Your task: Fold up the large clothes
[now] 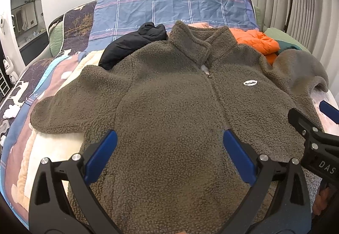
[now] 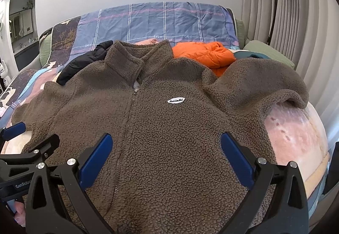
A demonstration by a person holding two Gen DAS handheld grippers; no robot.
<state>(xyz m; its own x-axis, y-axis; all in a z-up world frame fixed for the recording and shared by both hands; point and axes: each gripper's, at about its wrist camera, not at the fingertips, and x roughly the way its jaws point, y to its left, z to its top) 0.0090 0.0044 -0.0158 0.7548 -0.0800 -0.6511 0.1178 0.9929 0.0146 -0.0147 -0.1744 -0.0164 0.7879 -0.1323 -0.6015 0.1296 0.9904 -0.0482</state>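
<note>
Fleece jacket flat on bed, both grippers above its lower half

Jacket position: the brown fleece jacket [image 1: 169,106] lay front side up on the bed [image 2: 296,138], collar toward the headboard end and hem toward the cameras. The zip was closed up to the collar. A white oval label [image 2: 176,100] sat on the chest beside the zip. One sleeve [image 1: 57,115] lay spread out flat to the side over the patterned bedcover. The other sleeve [image 2: 264,83] was bunched and folded over near the far edge of the bed.

Left gripper [image 1: 169,145]: its jaws stood wide apart, with the blue pads over the jacket's lower front. Nothing was held between them.

Right gripper [image 2: 165,149]: its jaws were likewise spread wide above the lower front, astride the zip line, and gripped nothing. Whether either set of pads touched the fleece could not be told.

Surroundings: a black garment [image 1: 135,43] and an orange puffer jacket [image 2: 203,53] lay behind the collar, in front of a blue checked pillow [image 1: 173,7]. A black floor lamp [image 2: 274,0] stood by the ribbed wall.
</note>
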